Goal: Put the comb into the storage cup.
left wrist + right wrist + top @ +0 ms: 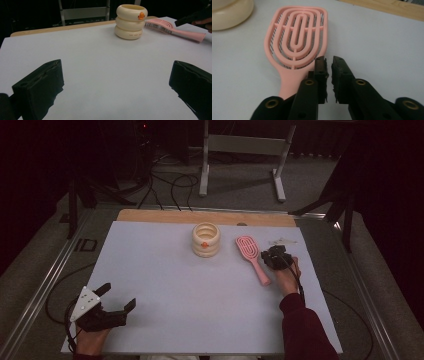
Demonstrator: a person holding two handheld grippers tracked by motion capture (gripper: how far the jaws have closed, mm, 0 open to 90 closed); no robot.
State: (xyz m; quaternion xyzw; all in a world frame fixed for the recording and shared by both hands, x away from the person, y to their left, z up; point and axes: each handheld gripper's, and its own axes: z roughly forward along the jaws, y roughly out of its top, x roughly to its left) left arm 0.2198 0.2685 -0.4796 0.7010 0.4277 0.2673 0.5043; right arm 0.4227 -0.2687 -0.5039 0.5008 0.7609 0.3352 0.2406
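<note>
Lying flat near the right edge of the white mat (165, 285), the pink hairbrush (252, 255) is what I am working on; its vented back is facing up, its head is pointing toward the far edge and its handle is running back toward me, angled slightly toward the right edge. My right gripper (274, 256) is hovering just beside the brush on its right, jaws almost together with a thin slit between them and nothing pinched. In the right gripper view the tips (329, 65) are sitting at the lower right rim of the head (297, 40), and I am judging the risk there: closing now would be catching air or nudging the brush sideways toward the cream ringed cup (206, 239). My left gripper (112, 302) is resting wide and empty at the near left corner.
</note>
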